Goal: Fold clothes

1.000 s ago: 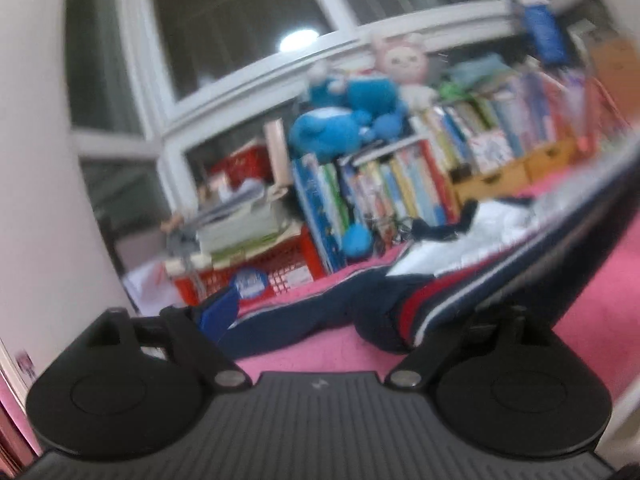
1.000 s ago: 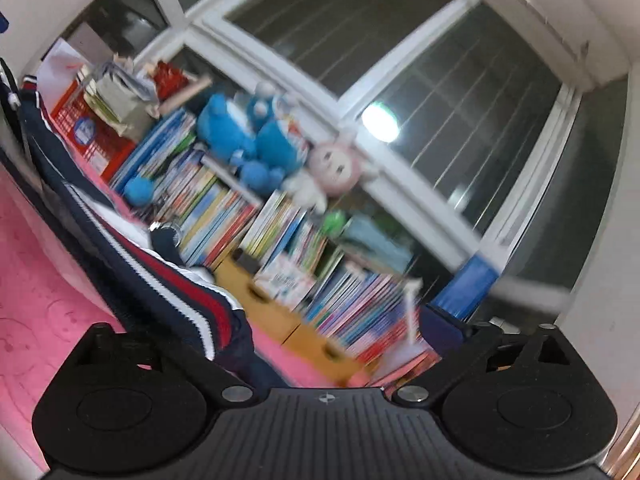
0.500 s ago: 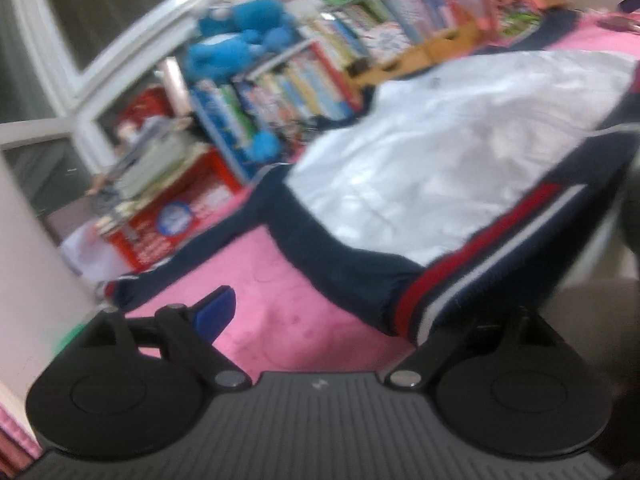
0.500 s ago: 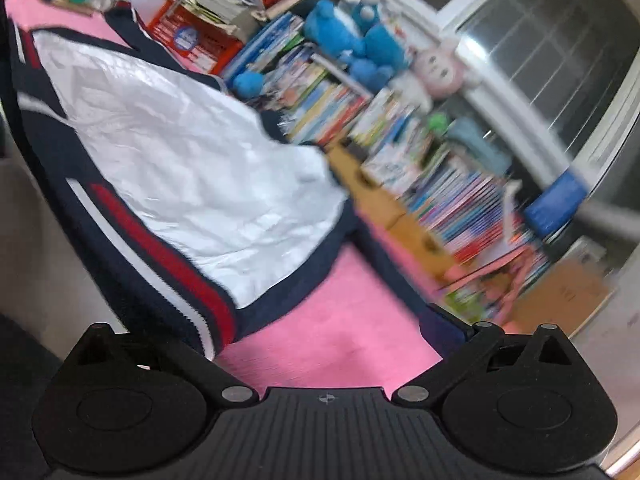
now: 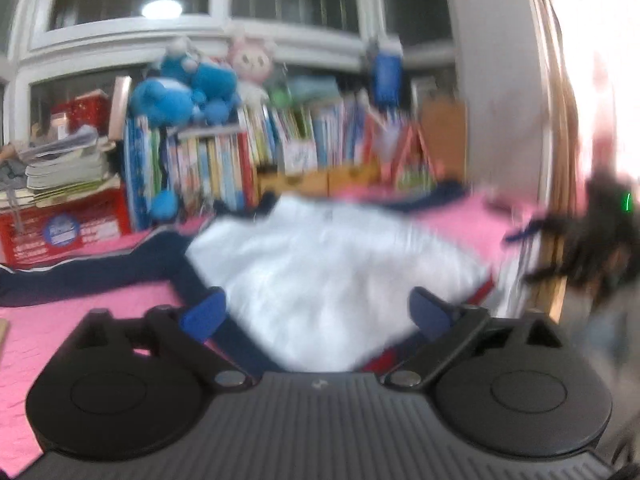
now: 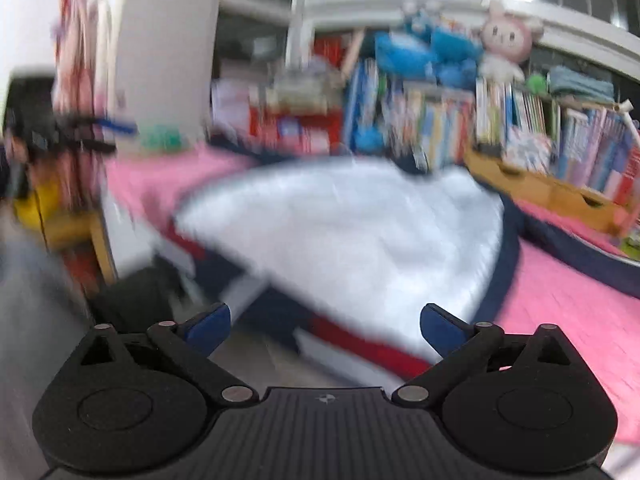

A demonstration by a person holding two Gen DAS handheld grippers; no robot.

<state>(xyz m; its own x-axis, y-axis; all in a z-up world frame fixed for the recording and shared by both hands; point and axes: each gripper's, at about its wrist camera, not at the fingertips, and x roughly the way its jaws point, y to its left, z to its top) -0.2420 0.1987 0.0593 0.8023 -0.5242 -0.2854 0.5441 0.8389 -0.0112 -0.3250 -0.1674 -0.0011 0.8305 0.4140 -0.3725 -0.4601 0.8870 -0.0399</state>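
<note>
The jacket [image 5: 340, 268] lies spread, white lining up, on the pink bed cover [image 5: 80, 312] just ahead of both released tools, left gripper [image 5: 316, 314] and right gripper [image 6: 325, 323], probably laid flat so sleeves can fold inward.

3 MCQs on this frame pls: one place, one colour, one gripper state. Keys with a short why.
1. Where does the jacket lie?
A. on the pink cover
B. on the bookshelf
C. inside the red crate

2. What colour is the jacket's large middle panel?
A. yellow
B. white
C. green

3. How do the left gripper and the right gripper stand?
A. both shut on cloth
B. one open, one shut
C. both open, holding nothing

Key: 1 A, pink shows around the spread jacket. 2 B, white panel with navy edging. 3 C, blue fingertips stand wide apart in both wrist views.
</note>
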